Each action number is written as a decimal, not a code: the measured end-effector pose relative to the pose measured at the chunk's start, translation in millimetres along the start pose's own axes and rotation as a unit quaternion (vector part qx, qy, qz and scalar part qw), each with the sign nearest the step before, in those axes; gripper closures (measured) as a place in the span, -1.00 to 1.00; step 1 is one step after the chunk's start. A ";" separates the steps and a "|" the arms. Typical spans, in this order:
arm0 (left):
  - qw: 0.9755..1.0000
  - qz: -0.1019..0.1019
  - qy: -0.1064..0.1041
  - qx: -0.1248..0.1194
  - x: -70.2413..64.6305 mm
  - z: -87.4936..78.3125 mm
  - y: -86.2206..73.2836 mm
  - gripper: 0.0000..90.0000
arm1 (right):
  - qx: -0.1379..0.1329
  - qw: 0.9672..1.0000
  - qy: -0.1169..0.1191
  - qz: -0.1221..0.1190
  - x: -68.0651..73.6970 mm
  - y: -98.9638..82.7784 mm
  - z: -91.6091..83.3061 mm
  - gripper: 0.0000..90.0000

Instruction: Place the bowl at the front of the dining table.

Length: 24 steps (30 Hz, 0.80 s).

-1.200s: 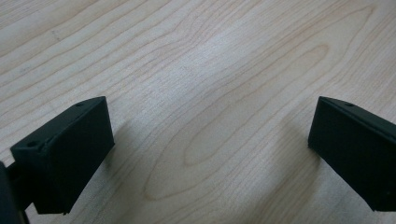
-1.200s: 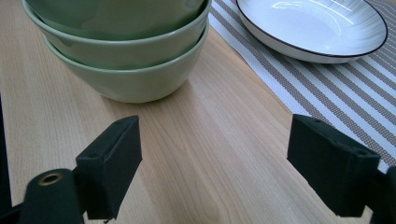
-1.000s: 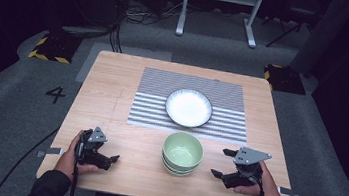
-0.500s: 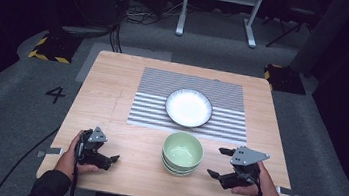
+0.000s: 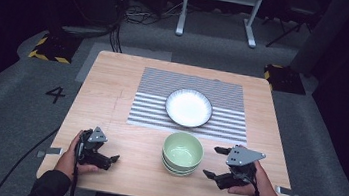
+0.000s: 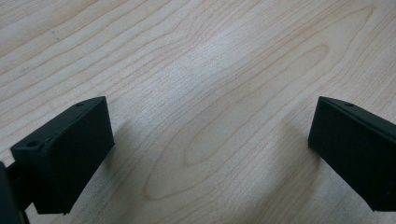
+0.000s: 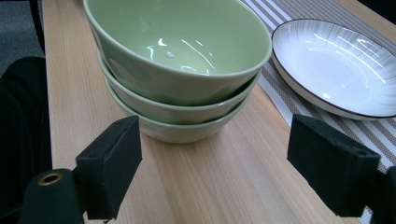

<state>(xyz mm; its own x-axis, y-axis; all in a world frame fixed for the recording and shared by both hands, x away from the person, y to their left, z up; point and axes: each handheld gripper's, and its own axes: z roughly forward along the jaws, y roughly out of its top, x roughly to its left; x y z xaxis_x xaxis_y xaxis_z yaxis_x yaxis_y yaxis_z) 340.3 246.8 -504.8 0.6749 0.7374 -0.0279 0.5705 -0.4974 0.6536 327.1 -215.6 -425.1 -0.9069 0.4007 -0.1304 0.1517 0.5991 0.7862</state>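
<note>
1. A stack of three green bowls (image 5: 183,153) is found on the wooden counter (image 5: 113,85), near the middle of its near edge, just clear of the striped mat's (image 5: 152,100) near edge.
2. The right gripper (image 5: 217,162) is held near the counter's near right corner, pointed at the stack; its jaws are spread wide, nothing is between them, and no contact with the bowls is seen.
3. In the right gripper view the stack (image 7: 177,70) is seen just beyond the jaw tips.
4. The left gripper (image 5: 113,159) is held near the near left corner, well apart from the bowls; its jaws are spread over bare wood (image 6: 201,93).
5. A white plate (image 5: 189,108) with a dark rim is seated on the mat, behind the stack and apart from it.
</note>
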 end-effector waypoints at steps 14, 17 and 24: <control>1.000 0.000 0.000 0.000 0.0 0.0 0.0 -1.00 | -0.002 1.000 0.003 -0.010 0.5 11.0 1.7 -0.60; 1.000 0.001 0.000 0.000 0.1 0.0 0.0 -1.00 | -0.002 1.000 0.005 -0.011 1.0 12.3 1.9 -0.60; 1.000 0.000 0.000 0.000 0.0 0.0 0.0 -1.00 | 0.000 1.000 0.011 -0.020 3.8 17.4 4.1 -0.60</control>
<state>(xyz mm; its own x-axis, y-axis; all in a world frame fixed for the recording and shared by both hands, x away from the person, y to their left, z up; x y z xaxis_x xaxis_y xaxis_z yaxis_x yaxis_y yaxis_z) 340.3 246.8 -504.8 0.6751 0.7372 -0.0278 0.5703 -0.4975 0.6536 327.9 -200.8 -414.4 -0.9210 0.3602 -0.1484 0.1142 0.6139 0.7811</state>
